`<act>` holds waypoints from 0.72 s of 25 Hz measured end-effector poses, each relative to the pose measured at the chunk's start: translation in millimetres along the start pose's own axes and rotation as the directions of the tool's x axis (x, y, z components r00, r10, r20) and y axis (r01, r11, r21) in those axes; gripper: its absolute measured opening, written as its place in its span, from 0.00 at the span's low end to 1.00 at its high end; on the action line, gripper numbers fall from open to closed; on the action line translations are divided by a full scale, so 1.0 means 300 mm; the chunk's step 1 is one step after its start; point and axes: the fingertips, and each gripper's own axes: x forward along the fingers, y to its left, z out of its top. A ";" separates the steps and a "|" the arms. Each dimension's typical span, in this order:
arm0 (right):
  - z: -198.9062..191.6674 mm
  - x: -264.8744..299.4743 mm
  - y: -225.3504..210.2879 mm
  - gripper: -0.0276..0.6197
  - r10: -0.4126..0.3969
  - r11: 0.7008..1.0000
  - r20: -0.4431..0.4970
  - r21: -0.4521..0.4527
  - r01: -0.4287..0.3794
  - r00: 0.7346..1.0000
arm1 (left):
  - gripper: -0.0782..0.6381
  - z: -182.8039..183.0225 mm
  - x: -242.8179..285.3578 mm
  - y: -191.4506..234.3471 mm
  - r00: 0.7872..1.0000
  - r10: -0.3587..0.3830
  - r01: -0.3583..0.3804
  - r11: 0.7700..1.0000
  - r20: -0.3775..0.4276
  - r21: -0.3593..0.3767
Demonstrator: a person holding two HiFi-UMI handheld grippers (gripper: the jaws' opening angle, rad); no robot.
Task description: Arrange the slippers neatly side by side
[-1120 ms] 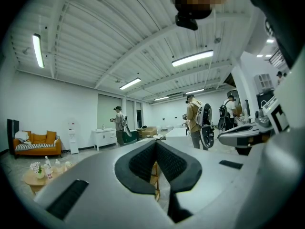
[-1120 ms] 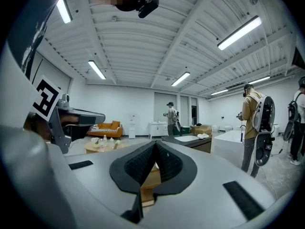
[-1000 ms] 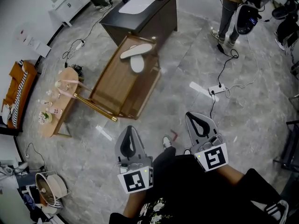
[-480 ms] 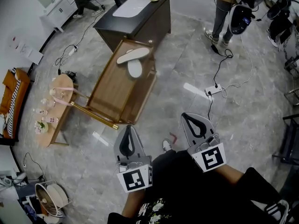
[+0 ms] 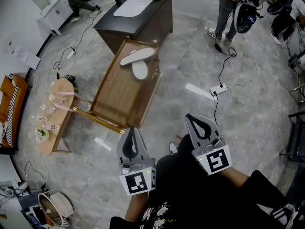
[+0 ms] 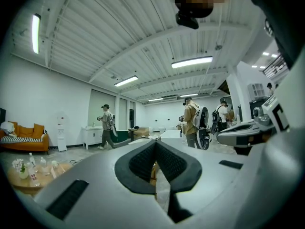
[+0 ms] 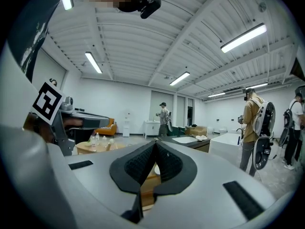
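Two white slippers (image 5: 137,56) lie on the far end of a low wooden table (image 5: 119,87) in the head view, one long slipper across and a second slipper (image 5: 140,69) below it, overlapping at an angle. My left gripper (image 5: 132,130) is shut and empty, pointing toward the table's near end. My right gripper (image 5: 192,118) is shut and empty too, over the grey floor to the right of the table. In the left gripper view the left gripper (image 6: 155,143) shows its pads together; in the right gripper view the right gripper (image 7: 155,143) does likewise.
A dark cabinet (image 5: 138,13) with a white tray stands behind the table. A small round side table (image 5: 55,113) with bottles is at left, an orange sofa (image 5: 10,106) further left. A power strip (image 5: 219,88) and cables lie on the floor. A person (image 5: 228,8) stands at back right.
The view has shifted: the wooden table and slippers now sit slightly nearer and more to the left. Both grippers have moved forward toward the table, still shut.
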 end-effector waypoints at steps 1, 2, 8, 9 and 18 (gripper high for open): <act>0.001 0.003 0.001 0.04 -0.005 1.000 0.000 0.000 0.005 1.000 | 0.11 -0.002 0.003 0.007 1.000 -0.002 0.002 1.000 0.002 -0.002; 0.006 0.004 -0.002 0.04 -0.012 1.000 0.004 0.003 0.012 1.000 | 0.11 -0.004 0.007 0.012 1.000 -0.006 0.006 1.000 0.003 -0.003; 0.000 0.026 -0.023 0.04 -0.016 1.000 0.024 0.011 0.016 1.000 | 0.11 -0.022 0.047 0.021 1.000 -0.011 0.011 1.000 -0.010 -0.014; -0.006 0.033 -0.023 0.04 -0.013 1.000 0.022 0.016 0.013 1.000 | 0.11 -0.025 0.053 0.028 1.000 -0.004 0.004 1.000 -0.011 -0.017; -0.030 0.161 -0.081 0.04 0.021 1.000 0.020 0.017 -0.021 1.000 | 0.11 -0.034 0.153 0.068 0.999 0.033 -0.033 0.999 -0.032 0.002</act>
